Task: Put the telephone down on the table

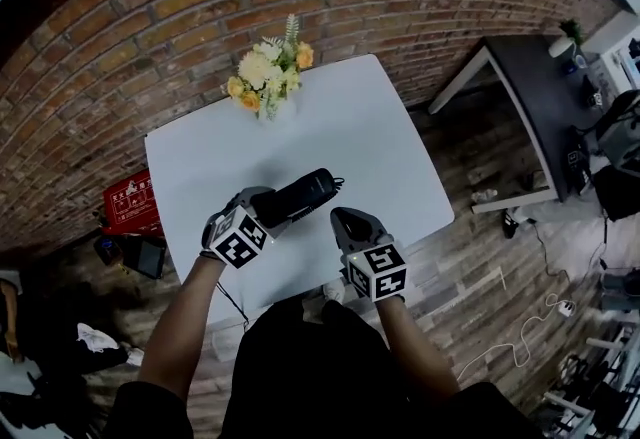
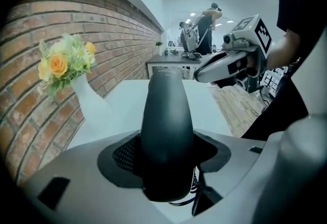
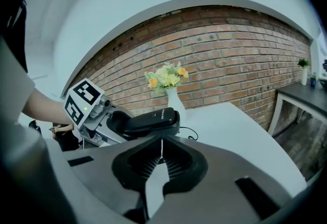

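Note:
The black telephone handset [image 1: 300,195] is held over the near part of the white table [image 1: 380,142], and my left gripper [image 1: 268,208] is shut on its near end. In the left gripper view the handset [image 2: 166,126] runs straight out between the jaws of the left gripper [image 2: 166,159], with a coiled cord [image 2: 186,195] hanging under it. My right gripper [image 1: 345,220] sits just to the right of the handset, apart from it. Its jaws [image 3: 162,141] are shut with nothing between them. From the right gripper view the handset [image 3: 150,120] lies level in the left gripper [image 3: 110,121].
A white vase of yellow and white flowers [image 1: 270,77] stands at the table's far edge against the brick wall. A red crate [image 1: 130,202] is on the floor at left. A dark desk [image 1: 545,97] stands at right, with cables [image 1: 520,337] on the wooden floor.

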`<state>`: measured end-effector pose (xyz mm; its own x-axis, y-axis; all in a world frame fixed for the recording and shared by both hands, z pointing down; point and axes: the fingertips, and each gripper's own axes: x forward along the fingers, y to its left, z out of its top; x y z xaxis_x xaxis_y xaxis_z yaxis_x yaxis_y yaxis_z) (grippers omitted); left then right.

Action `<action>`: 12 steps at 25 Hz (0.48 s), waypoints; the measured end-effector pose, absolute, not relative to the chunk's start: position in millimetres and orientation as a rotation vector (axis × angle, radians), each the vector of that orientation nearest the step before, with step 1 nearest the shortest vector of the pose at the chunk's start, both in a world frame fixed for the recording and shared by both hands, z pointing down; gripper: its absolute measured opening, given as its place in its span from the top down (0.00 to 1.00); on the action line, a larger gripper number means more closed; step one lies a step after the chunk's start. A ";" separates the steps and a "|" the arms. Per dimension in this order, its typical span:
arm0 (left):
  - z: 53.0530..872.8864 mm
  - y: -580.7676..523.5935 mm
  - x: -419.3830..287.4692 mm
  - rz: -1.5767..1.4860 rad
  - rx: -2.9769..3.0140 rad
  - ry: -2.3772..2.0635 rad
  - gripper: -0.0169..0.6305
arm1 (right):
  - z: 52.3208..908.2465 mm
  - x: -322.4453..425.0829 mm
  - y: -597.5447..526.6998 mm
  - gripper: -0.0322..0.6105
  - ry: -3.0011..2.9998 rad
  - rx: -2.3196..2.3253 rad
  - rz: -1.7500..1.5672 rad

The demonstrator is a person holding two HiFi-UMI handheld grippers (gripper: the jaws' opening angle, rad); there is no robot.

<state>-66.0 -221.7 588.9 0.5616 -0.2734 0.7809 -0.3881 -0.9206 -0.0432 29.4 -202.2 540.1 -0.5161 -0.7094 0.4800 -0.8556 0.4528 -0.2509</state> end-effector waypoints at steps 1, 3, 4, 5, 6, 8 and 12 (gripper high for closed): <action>593.5 -225.9 -64.7 1.301 2.665 -0.542 0.55 | 543.1 30.0 -202.8 0.91 -2.387 1.352 0.681; 602.8 -234.7 -61.7 1.313 2.684 -0.494 0.55 | 549.4 32.0 -204.1 0.91 -2.359 1.381 0.691; 607.4 -238.7 -59.9 1.321 2.694 -0.471 0.55 | 552.5 32.9 -204.6 0.91 -2.346 1.393 0.696; 612.3 -242.3 -58.2 1.329 2.701 -0.450 0.55 | 555.8 33.9 -205.2 0.91 -2.335 1.406 0.701; 617.5 -245.9 -56.7 1.337 2.705 -0.432 0.55 | 559.4 34.7 -205.9 0.91 -2.325 1.419 0.707; 628.5 -253.6 -55.6 1.349 2.702 -0.411 0.55 | 566.7 34.6 -206.6 0.91 -2.308 1.440 0.722; 650.8 -270.9 -58.7 1.359 2.686 -0.411 0.55 | 575.9 30.2 -202.5 0.91 -2.275 1.453 0.763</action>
<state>-58.7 -270.9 650.8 0.5642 -0.1924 0.8029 -0.2850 -0.9581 -0.0293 30.2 -202.5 575.9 -0.4223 -0.7267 0.5419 -0.9065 0.3347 -0.2576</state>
